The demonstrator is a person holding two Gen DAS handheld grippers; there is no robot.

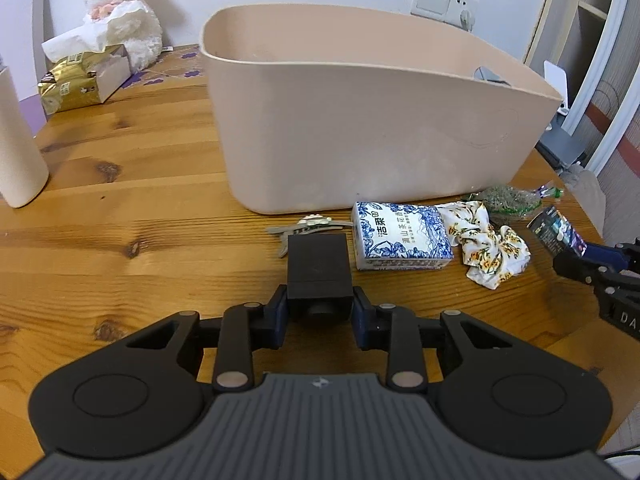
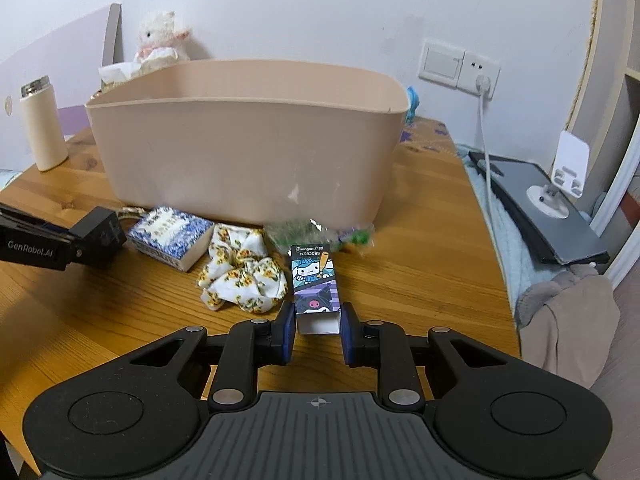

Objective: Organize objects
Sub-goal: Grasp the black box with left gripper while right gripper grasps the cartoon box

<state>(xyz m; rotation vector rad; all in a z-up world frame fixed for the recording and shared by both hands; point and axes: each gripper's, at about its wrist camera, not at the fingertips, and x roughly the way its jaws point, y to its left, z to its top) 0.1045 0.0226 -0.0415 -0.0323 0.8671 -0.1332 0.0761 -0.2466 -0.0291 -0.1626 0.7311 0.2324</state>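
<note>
Grippers both busy: left gripper (image 1: pixel 319 312) clamped on a black box (image 1: pixel 319 270), pads tight vs its two sides, box sticking fwd over the wooden table (image 1: pixel 120 216). Right gripper (image 2: pixel 317 330) has a cartoon carton (image 2: pixel 316 284) between its blue pads (image 2: pixel 286 330); left pad looks to be touching the carton's open near end, right pad touching or just off it, can't tell for sure, carton pointing away toward the tub. Beige tub (image 1: pixel 360 128) sits mid-table, wide and open-topped; something grey peeks over its far rim on the right, too little showing to name it. Along the tub's front wall, L to R in the left wrist view: keys (image 1: pixel 312 225) just beyond the black box, partly hidden by it; blue-and-white box (image 1: pixel 402 236) lying flat; floral cloth (image 1: pixel 490 246) crumpled beside it, touching or nearly; clear bag w/ green bits (image 1: pixel 508 199) up against the tub's base. Right wrist view shows the same row, cloth just left of the carton, bag just past the carton's far end. Far left of the table: cream bottle (image 2: pixel 43 126) w/ a metal cap, standing upright, well apart from the tub. Back corner: gold tissue box (image 1: pixel 80 80), white tissue poking out, plush lamb (image 1: pixel 124 12) sitting behind it vs the wall. Wall socket (image 2: pixel 460 66) at right, white cable dropping from it.
</note>
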